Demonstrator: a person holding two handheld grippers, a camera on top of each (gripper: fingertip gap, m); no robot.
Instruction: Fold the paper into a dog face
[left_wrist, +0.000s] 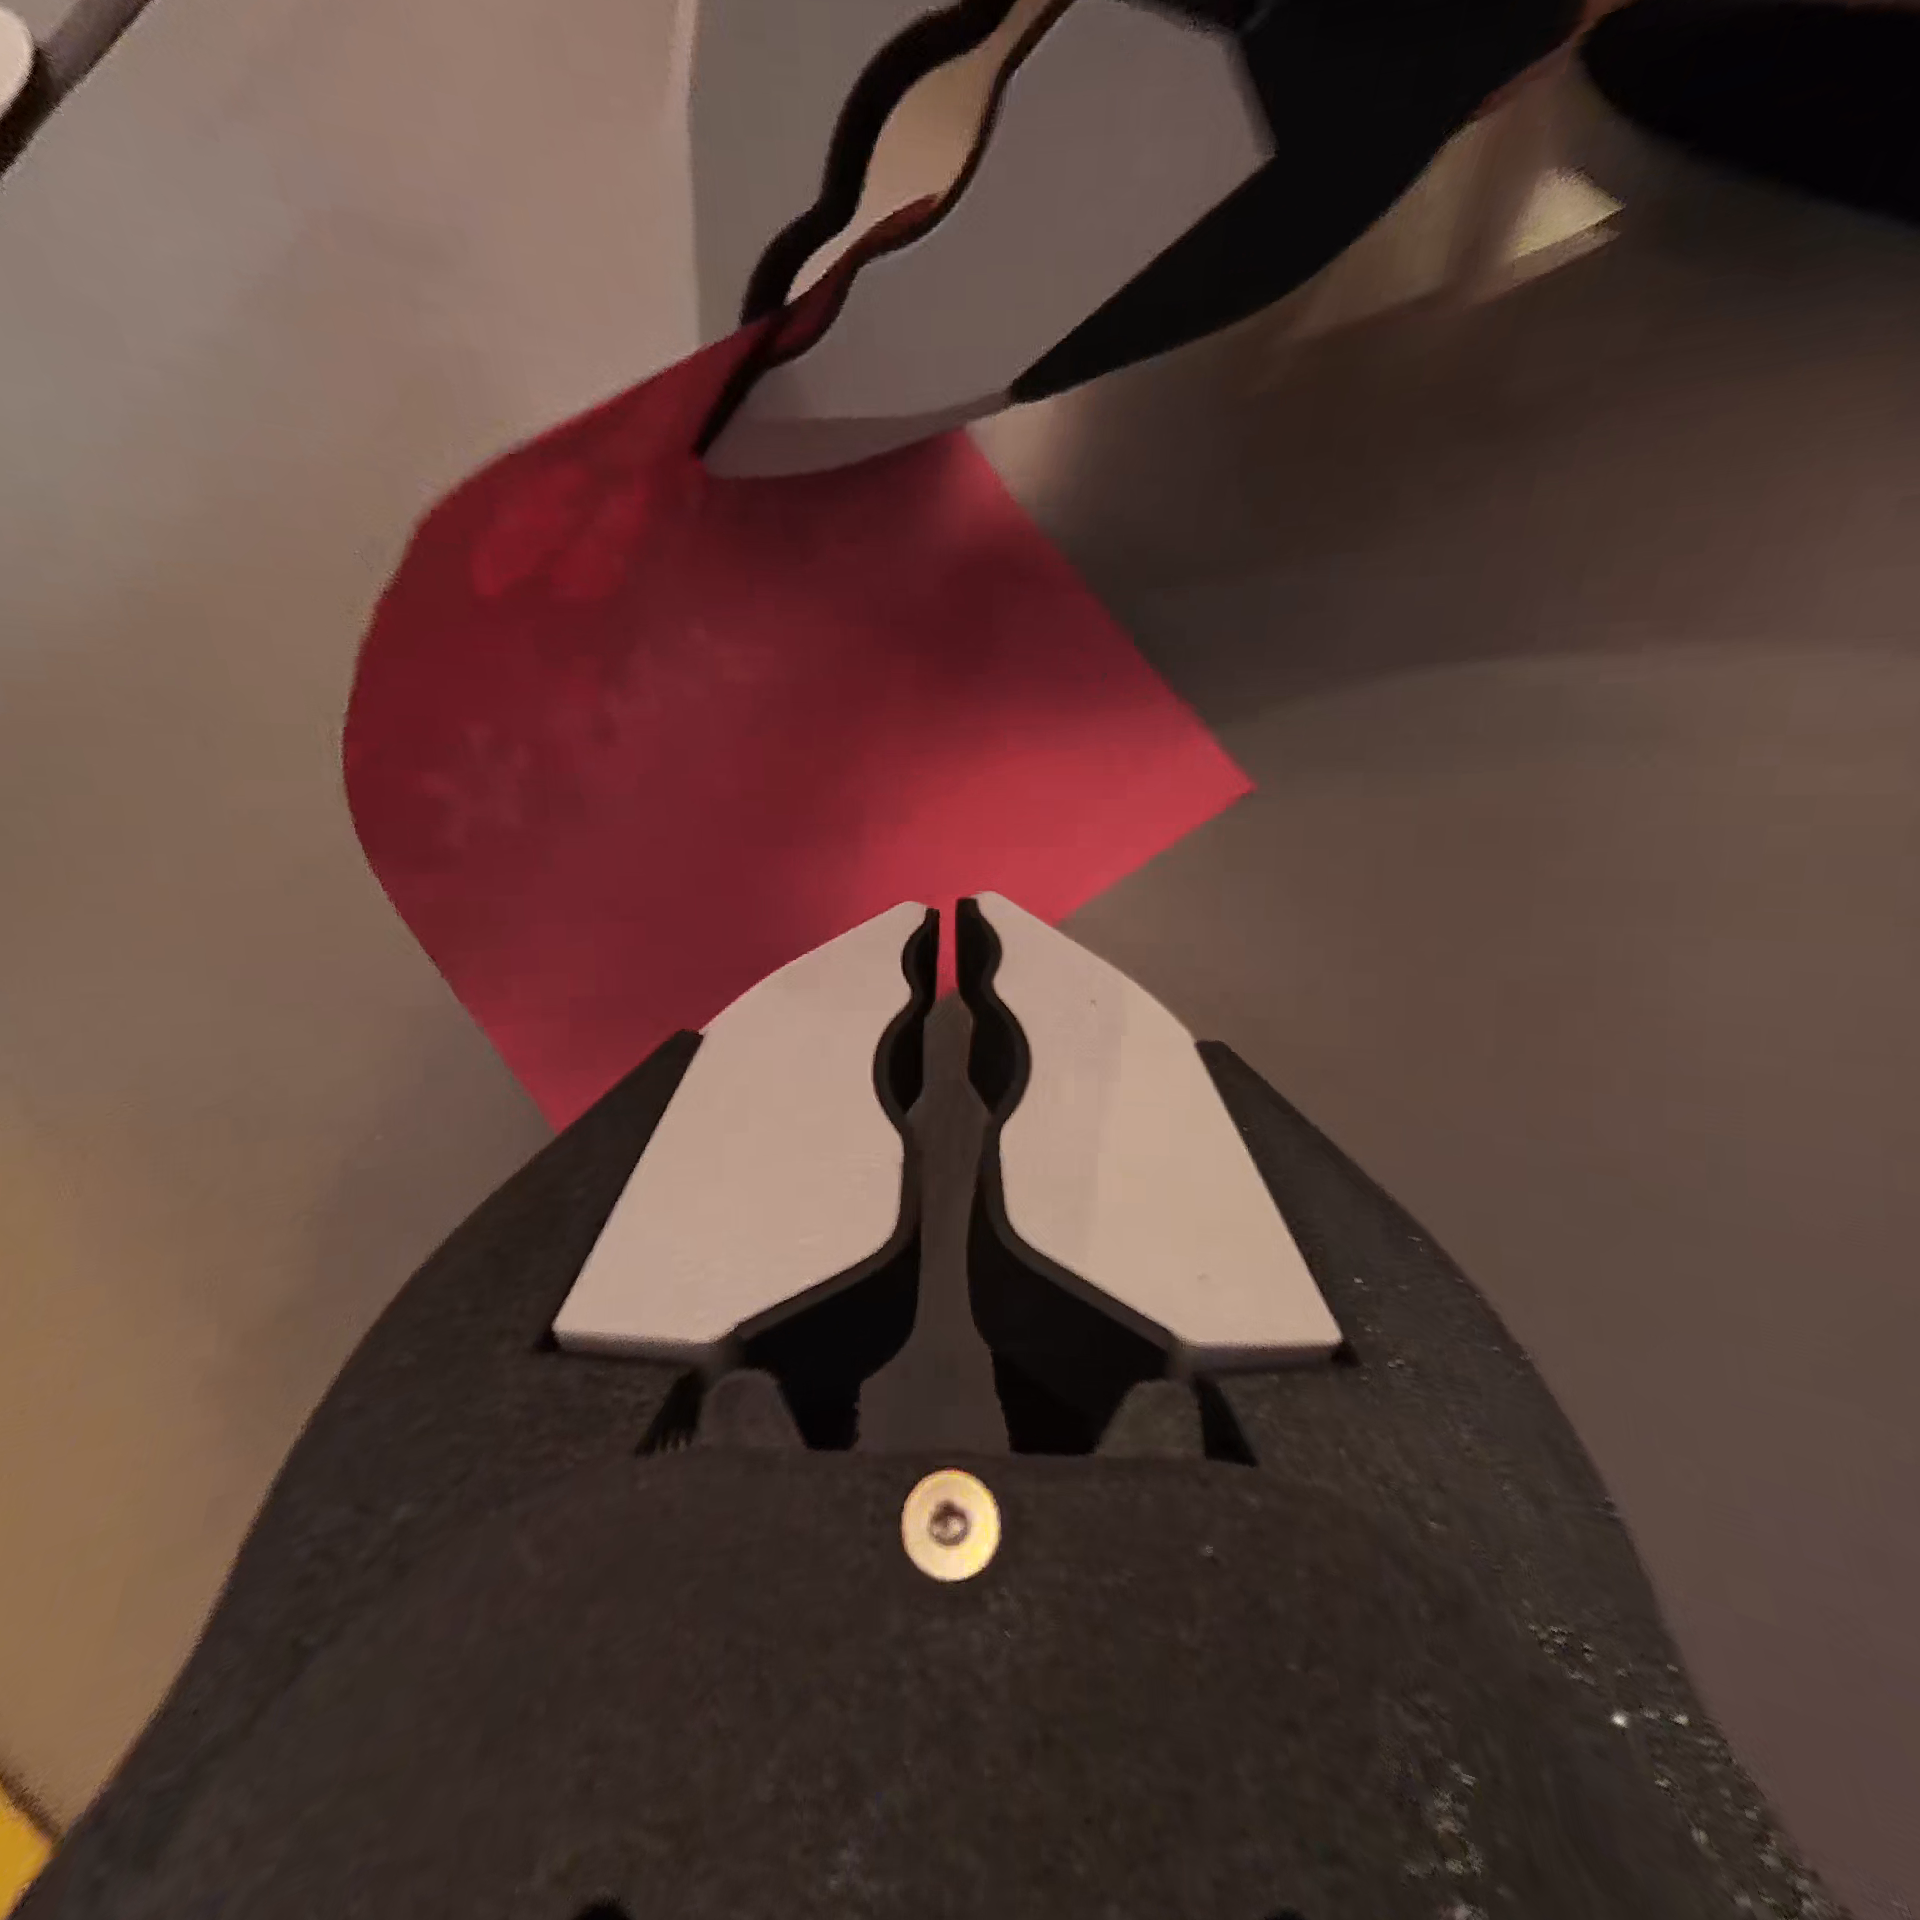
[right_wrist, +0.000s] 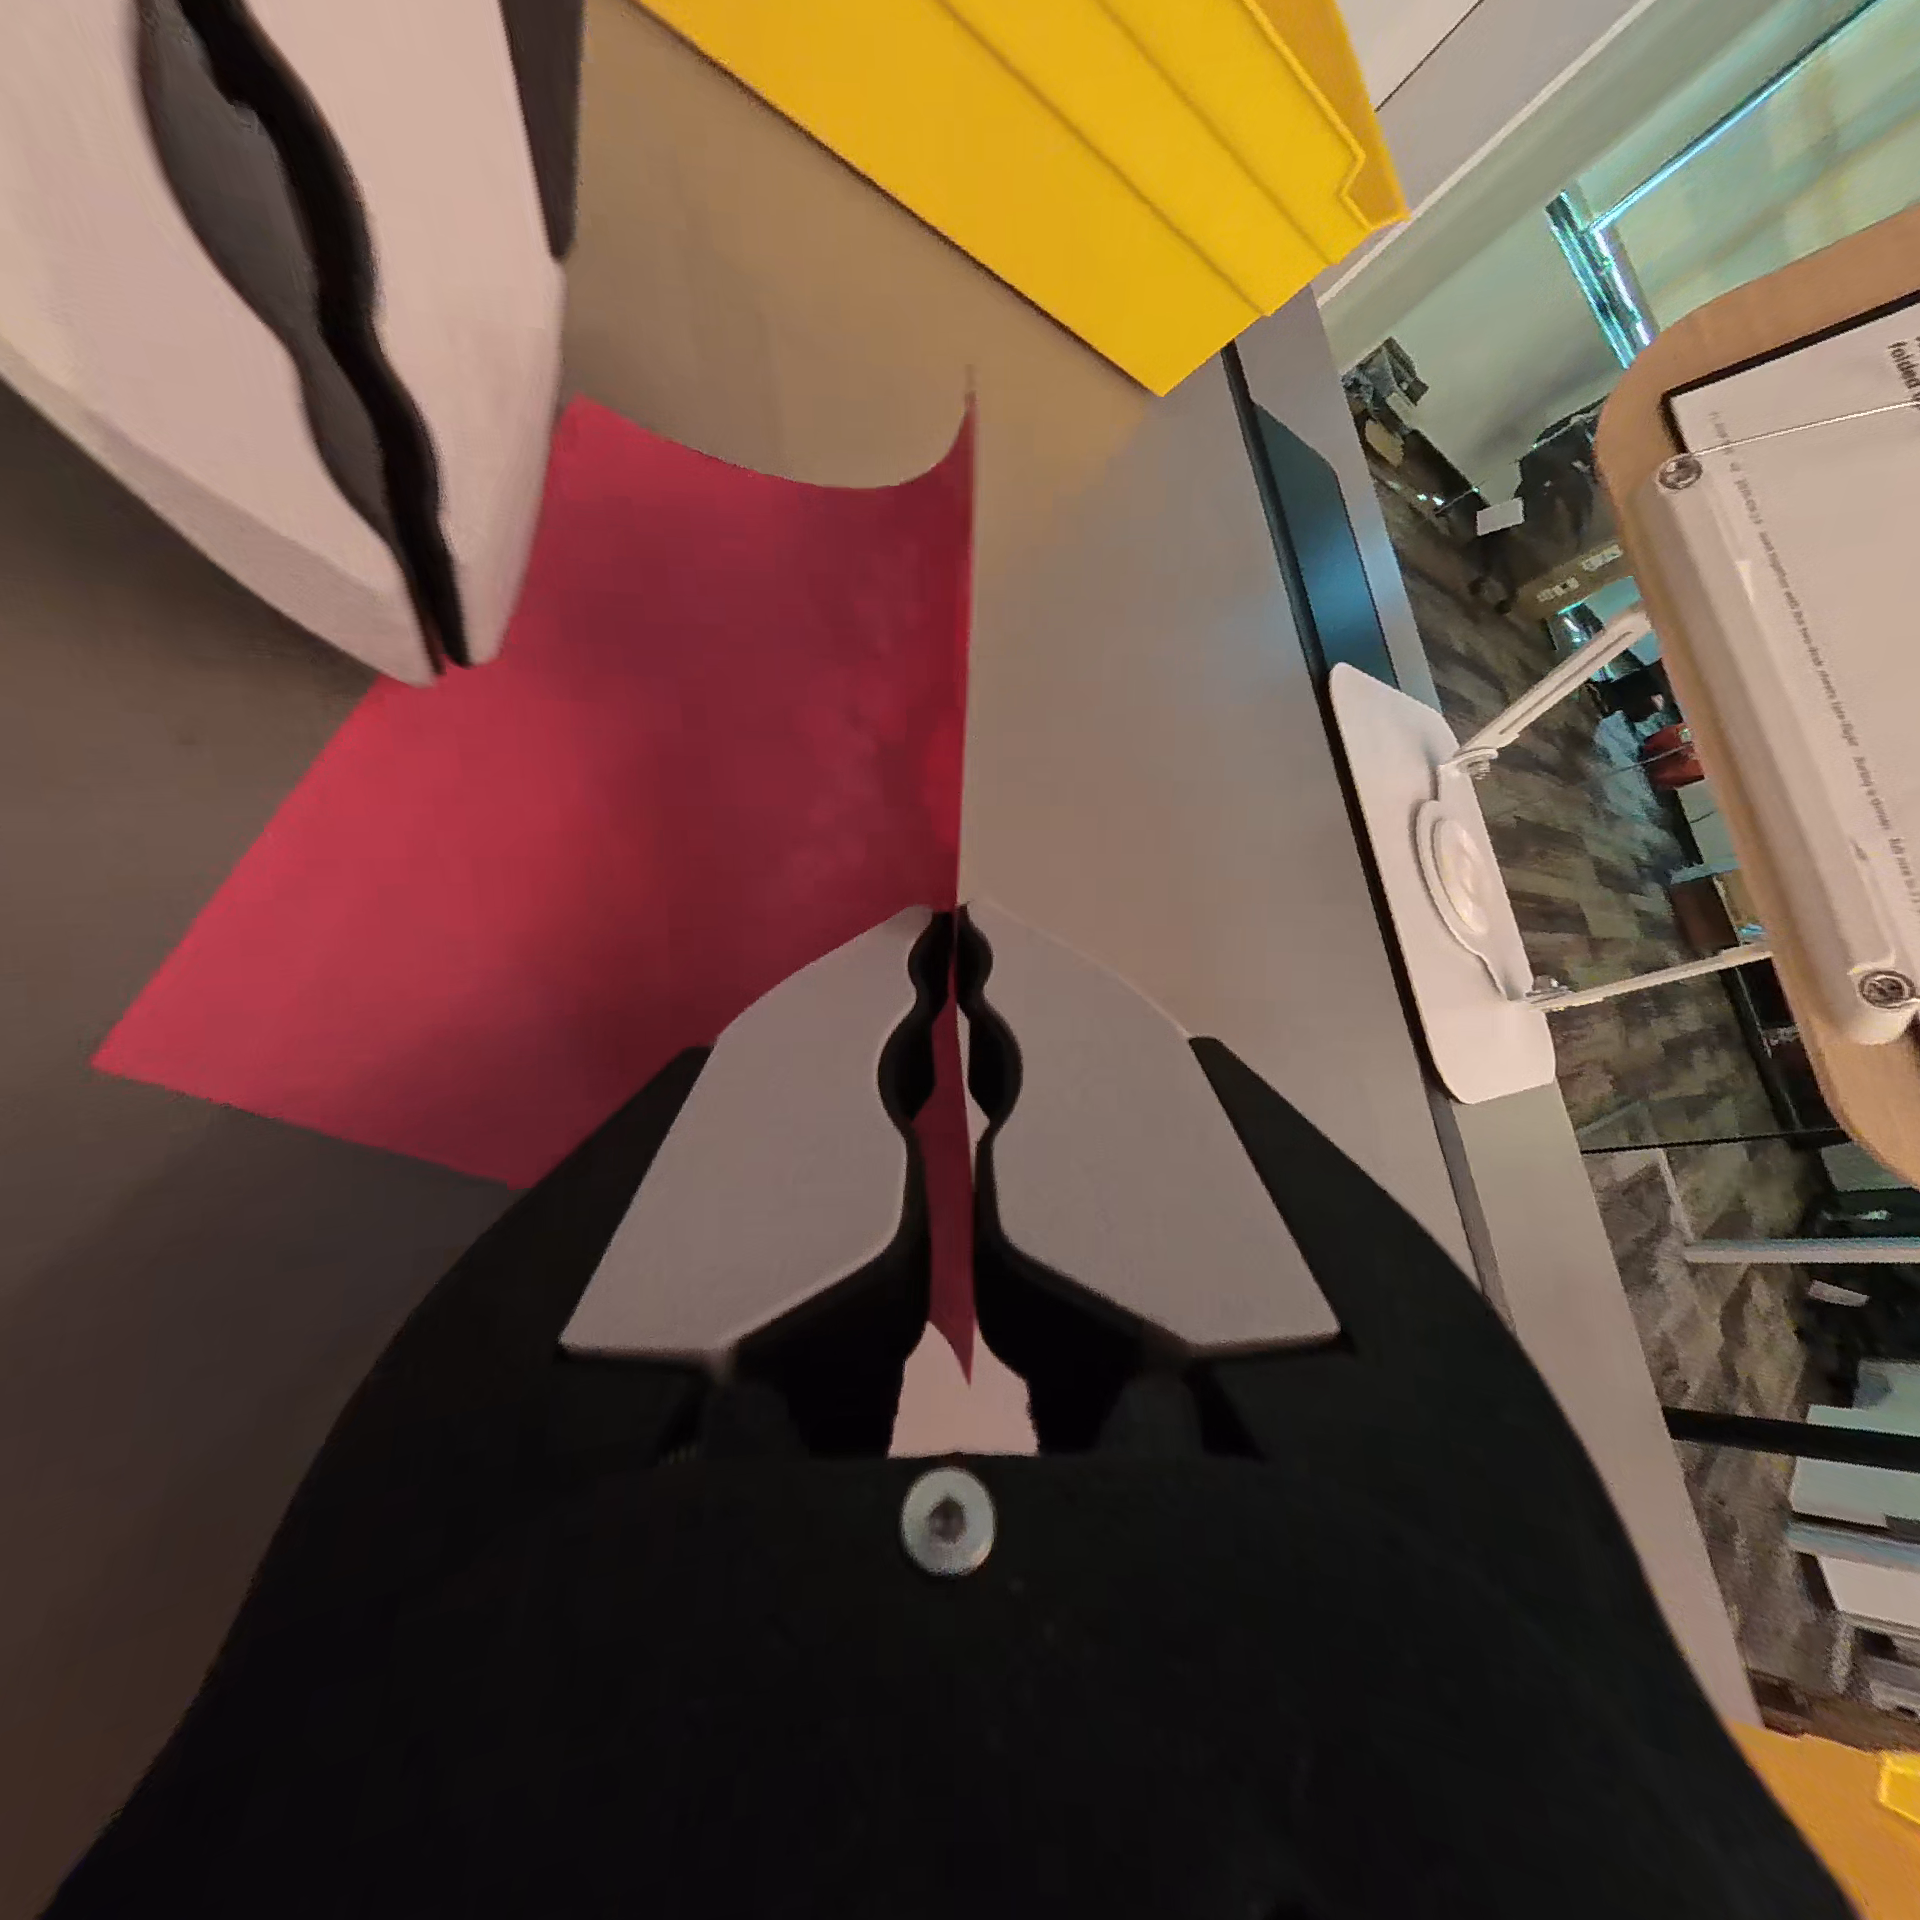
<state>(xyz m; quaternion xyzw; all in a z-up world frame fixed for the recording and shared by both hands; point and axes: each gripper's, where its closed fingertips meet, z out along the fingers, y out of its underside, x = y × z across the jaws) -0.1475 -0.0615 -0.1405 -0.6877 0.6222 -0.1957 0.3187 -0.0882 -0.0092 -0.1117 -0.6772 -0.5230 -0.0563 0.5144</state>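
Note:
A red paper sheet (left_wrist: 727, 727) lies on the grey table (left_wrist: 1507, 987), with one corner lifted and curled up. My right gripper (right_wrist: 951, 914) is shut on that raised corner; the red edge (right_wrist: 951, 1195) runs between its fingers. It also shows at the top of the left wrist view (left_wrist: 727, 436), pinching the far corner. My left gripper (left_wrist: 945, 909) is shut, its tips down at the paper's near edge. In the right wrist view it (right_wrist: 447, 655) stands at the upper left with its tips on the paper's (right_wrist: 623, 831) edge.
A yellow bin (right_wrist: 1039, 156) stands beyond the paper. The table's edge (right_wrist: 1351, 831) runs down the right side. Past it are a white stand (right_wrist: 1455, 862) and a wooden board with a white sheet (right_wrist: 1787, 623).

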